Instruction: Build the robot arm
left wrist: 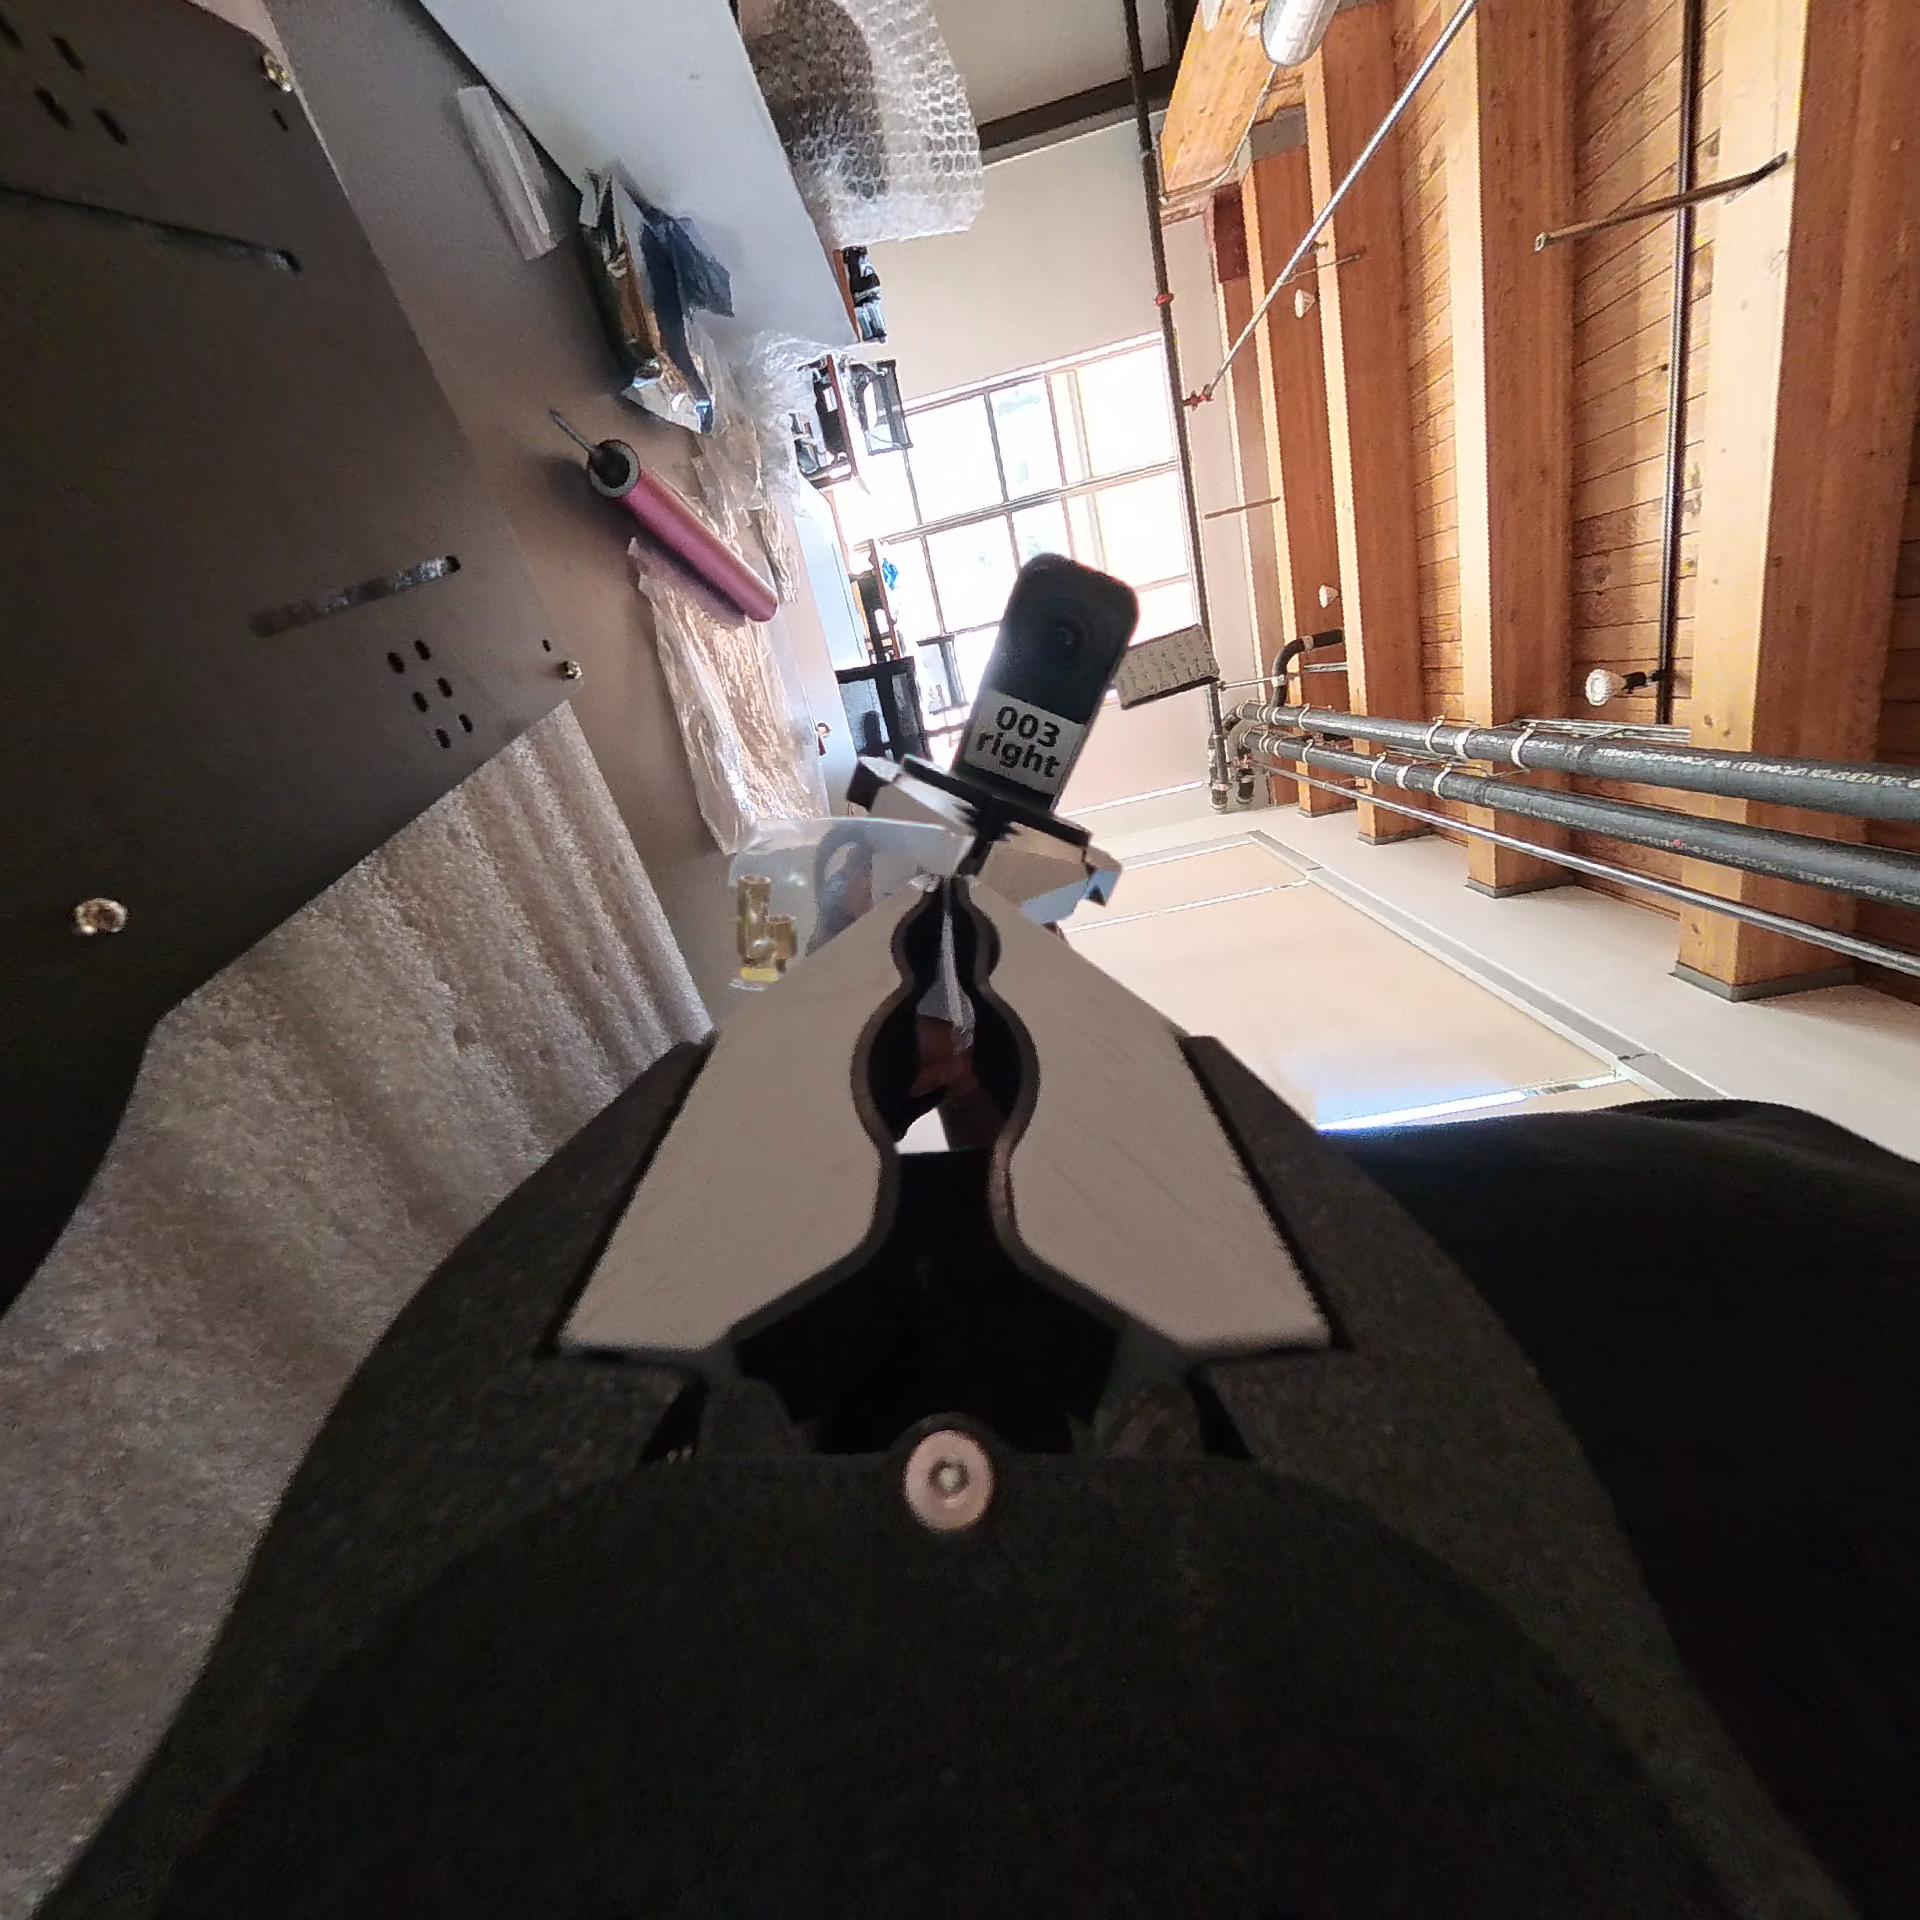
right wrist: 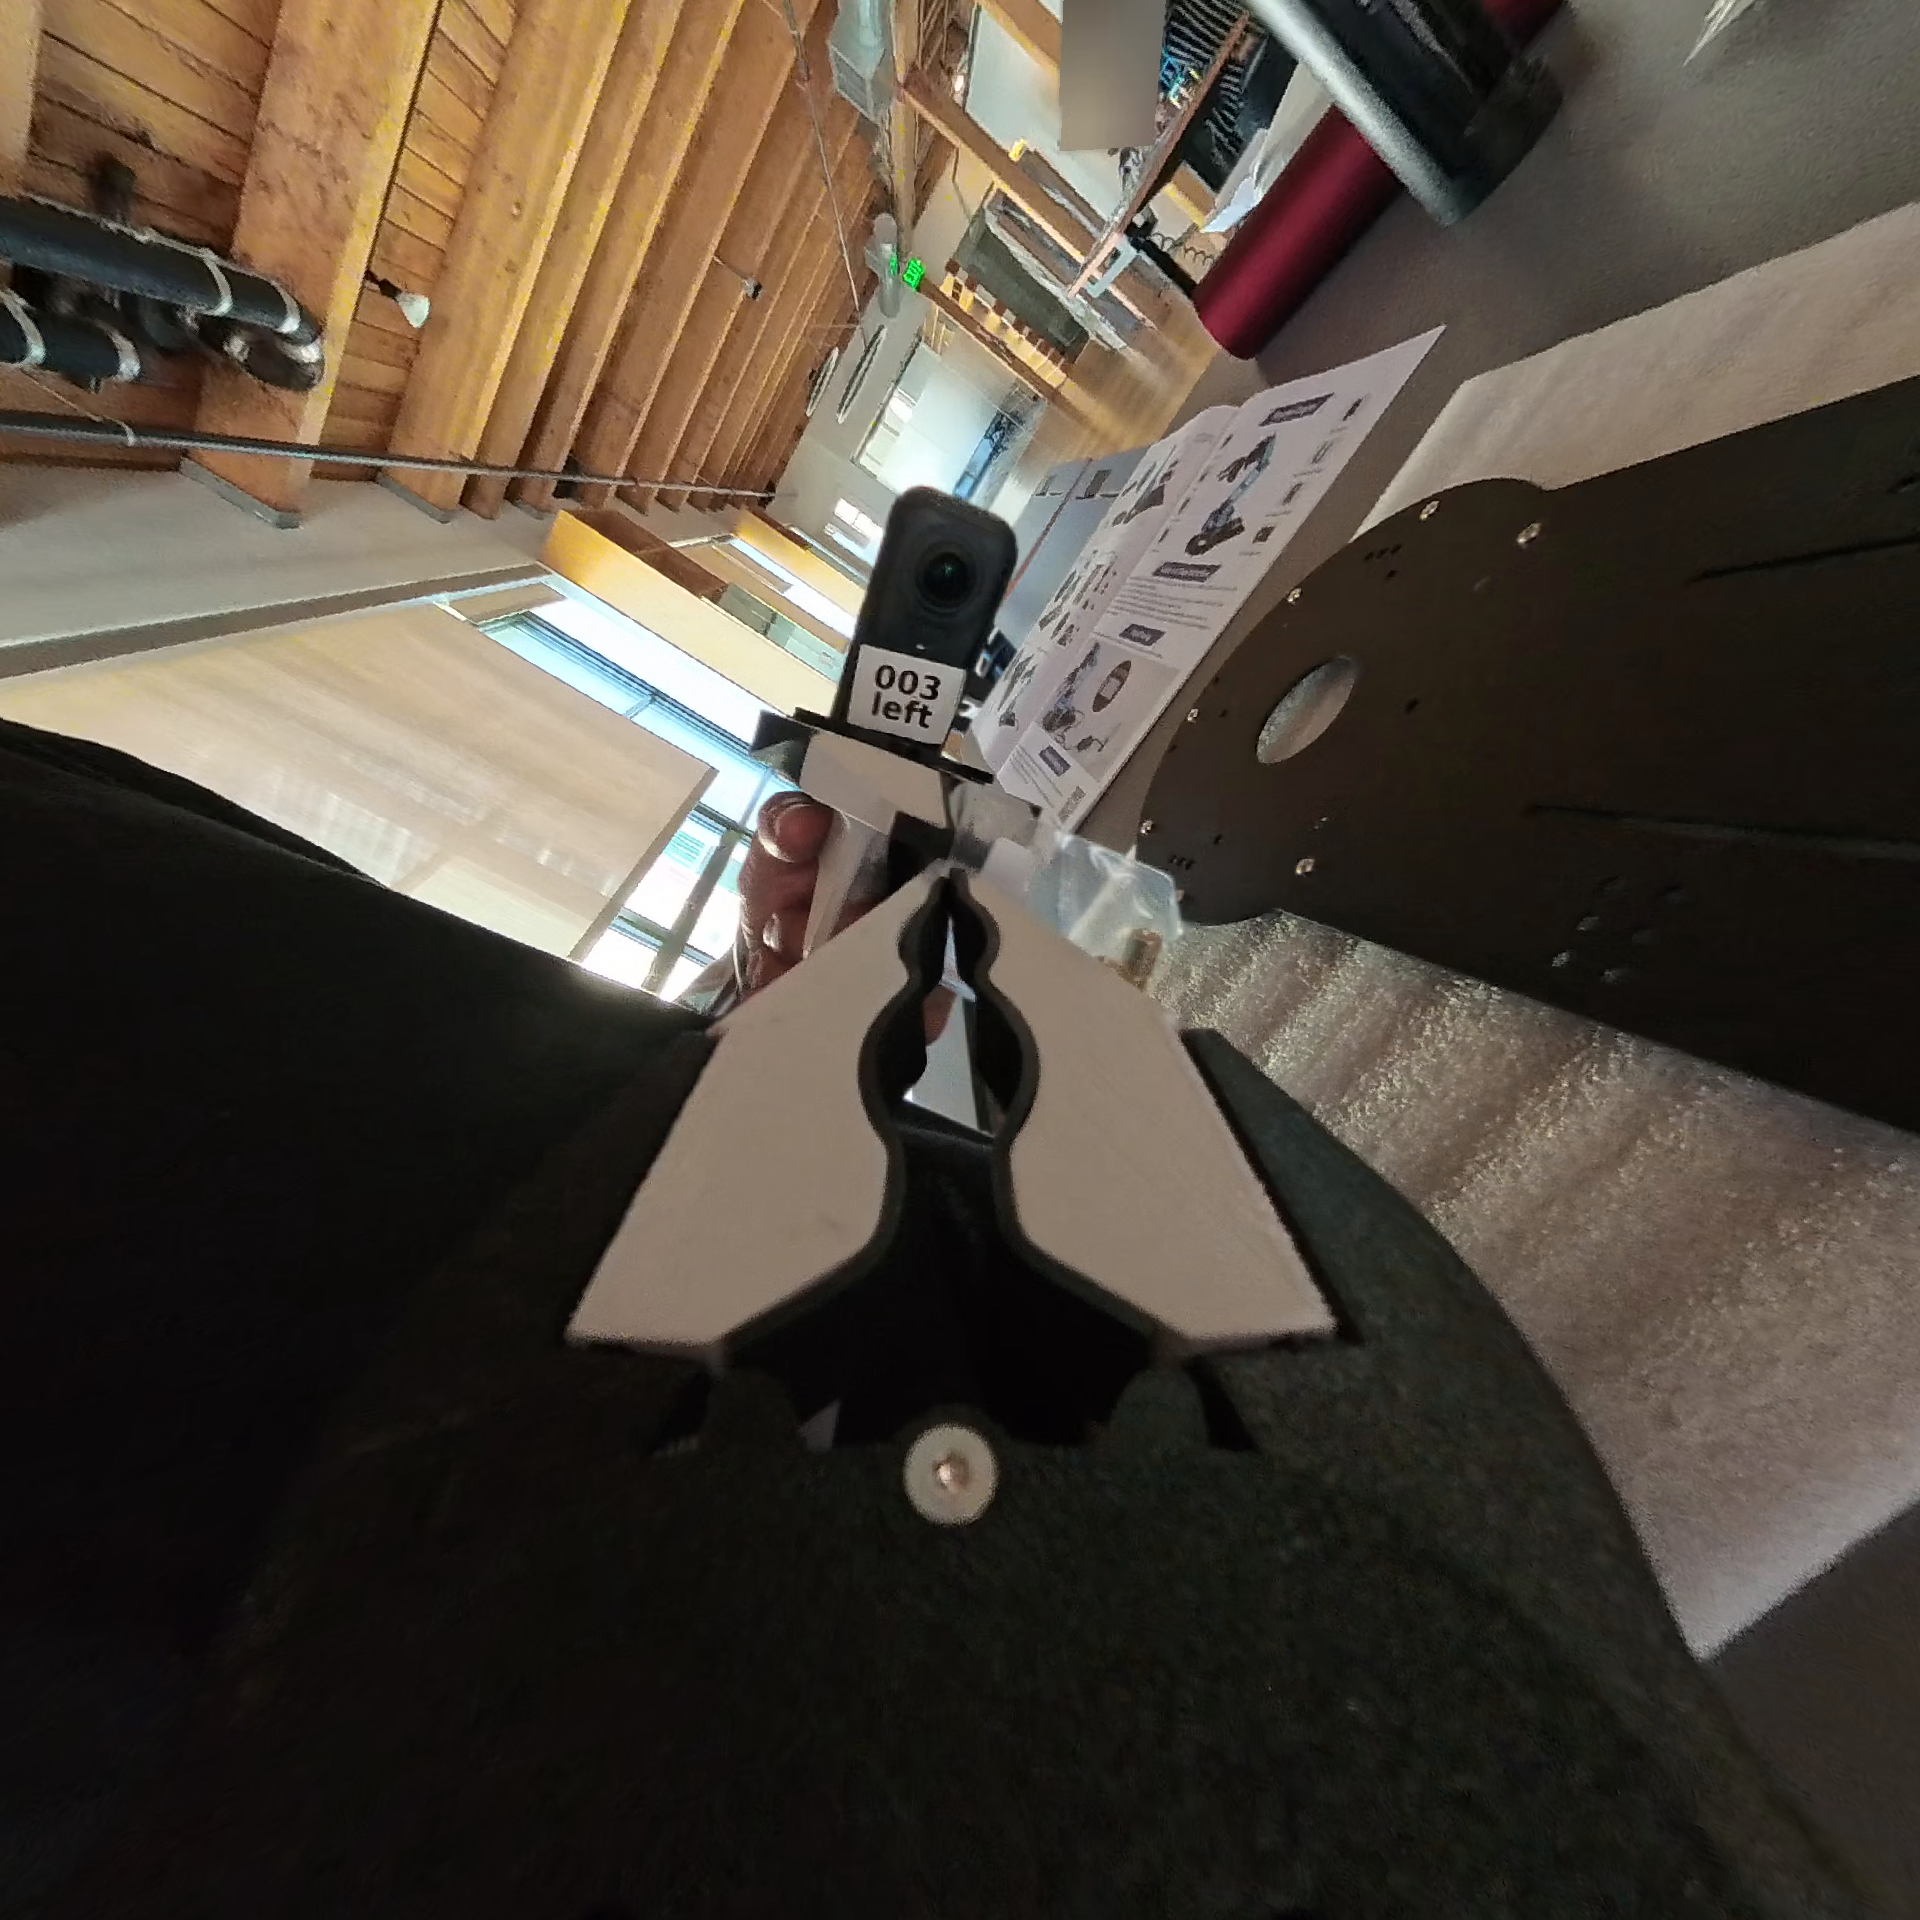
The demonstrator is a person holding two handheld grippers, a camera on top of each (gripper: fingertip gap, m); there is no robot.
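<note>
Both views are rolled sideways. My left gripper [left wrist: 943,888] and my right gripper [right wrist: 948,881] point at each other with their tips almost touching, and both have their jaws closed. A small clear plastic bag [left wrist: 790,883] with brass fittings [left wrist: 764,935] inside hangs at that meeting point, on the table side. Both grippers seem to pinch its edge. The bag [right wrist: 1112,883] and a brass piece [right wrist: 1140,951] also show in the right wrist view. The right gripper [left wrist: 977,852] shows ahead in the left wrist view, and the left gripper [right wrist: 935,831] in the right wrist view, held by a hand [right wrist: 779,883].
A black perforated metal plate [left wrist: 208,520] [right wrist: 1558,675] lies on a white foam sheet [left wrist: 364,1091] on the grey table. A pink-handled screwdriver [left wrist: 686,540], plastic bags, bubble wrap [left wrist: 873,114] and a printed leaflet [right wrist: 1174,582] lie around. The person's dark clothing [left wrist: 1662,1351] is close by. The grippers are tip to tip, or close to it.
</note>
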